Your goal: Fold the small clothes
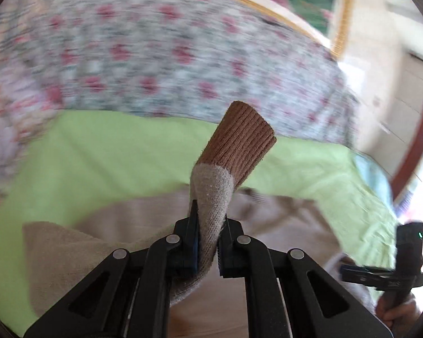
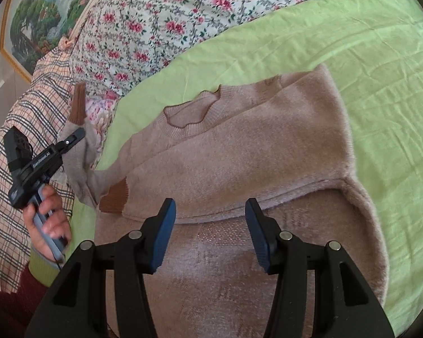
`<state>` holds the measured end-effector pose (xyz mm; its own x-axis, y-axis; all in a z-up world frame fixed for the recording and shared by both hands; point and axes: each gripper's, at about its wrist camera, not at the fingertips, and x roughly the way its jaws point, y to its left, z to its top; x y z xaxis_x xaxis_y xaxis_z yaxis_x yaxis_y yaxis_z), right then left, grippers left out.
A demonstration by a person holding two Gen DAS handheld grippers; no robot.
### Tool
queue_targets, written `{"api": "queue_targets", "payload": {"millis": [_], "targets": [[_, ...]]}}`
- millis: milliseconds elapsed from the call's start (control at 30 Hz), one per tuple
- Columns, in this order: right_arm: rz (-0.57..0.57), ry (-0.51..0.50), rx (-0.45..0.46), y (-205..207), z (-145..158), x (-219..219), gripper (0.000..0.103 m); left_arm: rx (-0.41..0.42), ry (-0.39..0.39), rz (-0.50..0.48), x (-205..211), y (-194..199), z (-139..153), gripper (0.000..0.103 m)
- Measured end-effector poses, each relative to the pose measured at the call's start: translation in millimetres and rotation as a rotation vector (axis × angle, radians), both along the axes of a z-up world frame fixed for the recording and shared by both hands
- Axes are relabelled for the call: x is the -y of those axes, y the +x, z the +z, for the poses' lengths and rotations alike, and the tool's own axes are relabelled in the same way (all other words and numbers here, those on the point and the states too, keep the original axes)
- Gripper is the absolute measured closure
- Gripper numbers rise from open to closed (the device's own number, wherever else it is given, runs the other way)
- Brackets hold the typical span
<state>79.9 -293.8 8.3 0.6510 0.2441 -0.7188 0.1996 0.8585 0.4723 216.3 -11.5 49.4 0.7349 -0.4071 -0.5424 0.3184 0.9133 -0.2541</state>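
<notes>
A small beige knit sweater (image 2: 234,152) with brown cuffs lies on a green sheet (image 2: 352,56). Its right side is folded over the body, with one brown cuff (image 2: 114,197) resting on the front. My left gripper (image 1: 208,225) is shut on the other sleeve (image 1: 211,197) just below its brown ribbed cuff (image 1: 239,140), lifting it off the sheet; it also shows in the right wrist view (image 2: 70,140) at the left. My right gripper (image 2: 210,233) is open and empty, hovering over the sweater's lower body.
A floral quilt (image 2: 160,22) lies beyond the green sheet and a plaid blanket (image 2: 22,118) lies at the left. A framed landscape picture (image 2: 42,19) hangs on the wall behind. The right gripper shows at the right edge of the left wrist view (image 1: 403,267).
</notes>
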Motion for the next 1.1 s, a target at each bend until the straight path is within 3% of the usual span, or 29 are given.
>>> {"api": "queue_targets", "payload": {"millis": [133,300,433,467,567,700,800,933,1100], "targets": [[-0.047,0.011,0.010,-11,-1,15,0.050,-0.018,0.030,-0.121,73,4,-31,0.095],[-0.078,0.021,0.006,-17,-4,28,0.050,-0.105,0.097,-0.184,121,19,-78,0.092],[-0.088,0.036,0.002,-13,-8,31,0.050,-0.180,0.097,-0.199,123,15,-95,0.075],[-0.090,0.040,0.001,-12,-9,31,0.050,-0.184,0.094,-0.200,120,10,-95,0.062],[-0.089,0.060,-0.003,-3,-14,27,0.050,-0.153,0.111,-0.185,103,-15,-88,0.044],[-0.076,0.055,-0.005,13,-17,25,0.050,-0.131,0.141,-0.126,60,-45,-78,0.043],[-0.072,0.043,0.004,24,-18,27,0.050,-0.133,0.179,0.005,9,-63,-79,0.043],[-0.015,-0.001,-0.012,41,-25,20,0.049,-0.182,0.222,0.244,-71,-75,-92,0.043],[0.094,-0.104,-0.032,62,-36,-6,0.045,-0.268,0.195,0.368,-124,-60,-110,0.044]]}}
